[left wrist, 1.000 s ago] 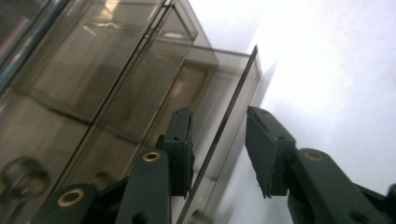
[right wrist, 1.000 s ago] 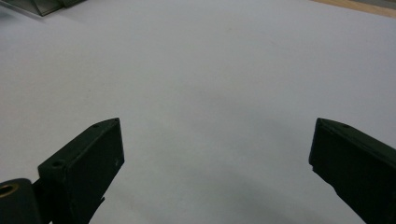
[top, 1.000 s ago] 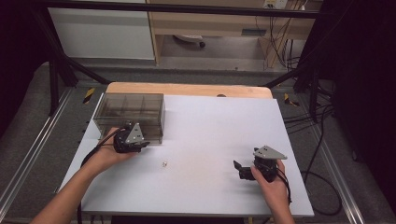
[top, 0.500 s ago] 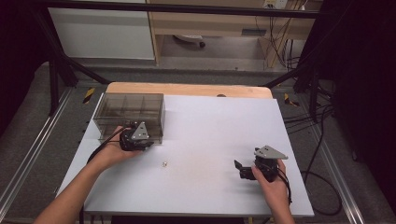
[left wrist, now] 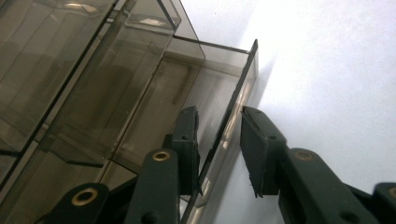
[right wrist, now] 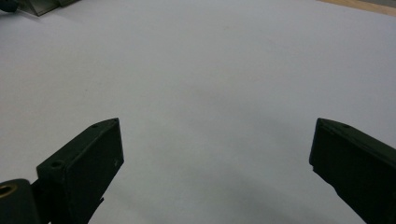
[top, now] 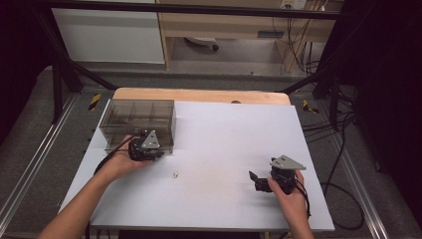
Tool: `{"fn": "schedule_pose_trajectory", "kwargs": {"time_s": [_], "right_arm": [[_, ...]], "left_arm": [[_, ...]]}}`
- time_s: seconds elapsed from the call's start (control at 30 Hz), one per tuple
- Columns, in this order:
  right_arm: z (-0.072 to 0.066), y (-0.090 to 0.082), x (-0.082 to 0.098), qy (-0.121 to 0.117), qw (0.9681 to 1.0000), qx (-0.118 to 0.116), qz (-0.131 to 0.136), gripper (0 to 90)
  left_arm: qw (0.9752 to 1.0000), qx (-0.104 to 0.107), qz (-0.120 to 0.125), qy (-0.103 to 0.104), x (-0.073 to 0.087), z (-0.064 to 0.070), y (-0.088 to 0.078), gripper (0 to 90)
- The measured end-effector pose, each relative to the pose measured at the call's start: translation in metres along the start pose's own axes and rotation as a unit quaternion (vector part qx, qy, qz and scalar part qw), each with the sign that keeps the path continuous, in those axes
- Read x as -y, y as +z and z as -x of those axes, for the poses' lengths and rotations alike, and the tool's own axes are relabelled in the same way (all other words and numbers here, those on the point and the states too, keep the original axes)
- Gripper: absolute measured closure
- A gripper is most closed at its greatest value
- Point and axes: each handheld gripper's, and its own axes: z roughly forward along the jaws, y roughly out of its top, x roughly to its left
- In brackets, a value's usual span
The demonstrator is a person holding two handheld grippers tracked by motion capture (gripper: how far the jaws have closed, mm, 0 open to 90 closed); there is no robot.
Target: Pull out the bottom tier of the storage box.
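Change: your left gripper (top: 158,147) has crept closer to the smoky plastic drawer box (top: 137,117); its jaws have just been closing, the drawer front (left wrist: 233,109) between them.
Left grip: jaws narrow, astride the panel; one pad looks against it, the other shows a slim gap. Can't call it clamped.
Box: far-left of the white table (top: 224,144), long axis running left-right, drawer front facing you.
Small white bit (top: 175,175): mid-table, untouched.
Right gripper (top: 256,180): unmoved, jaws wide, holding nothing.

Bright white table (top: 219,149) against dark surroundings; close-up views soft, glare on smoky plastic.
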Motion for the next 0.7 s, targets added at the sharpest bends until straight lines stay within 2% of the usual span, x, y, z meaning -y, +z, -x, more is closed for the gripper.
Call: {"fn": "schedule_pose_trajectory", "kwargs": {"time_s": [0.17, 0.7], "right_arm": [[0.0005, -0.0001, 0.0002, 0.002, 1.0000, 0.003, -0.001, 3.3], [0.0002, 0.0010, 0.0005, 0.003, 1.0000, 0.000, -0.006, 3.0]], "left_arm": [[1.0000, -0.002, -0.004, 0.005, -0.0003, 0.0008, 0.0001, 67.6], [0.9996, 0.026, -0.008, 0.006, 0.0010, 0.0054, -0.0061, 72.4]]}}
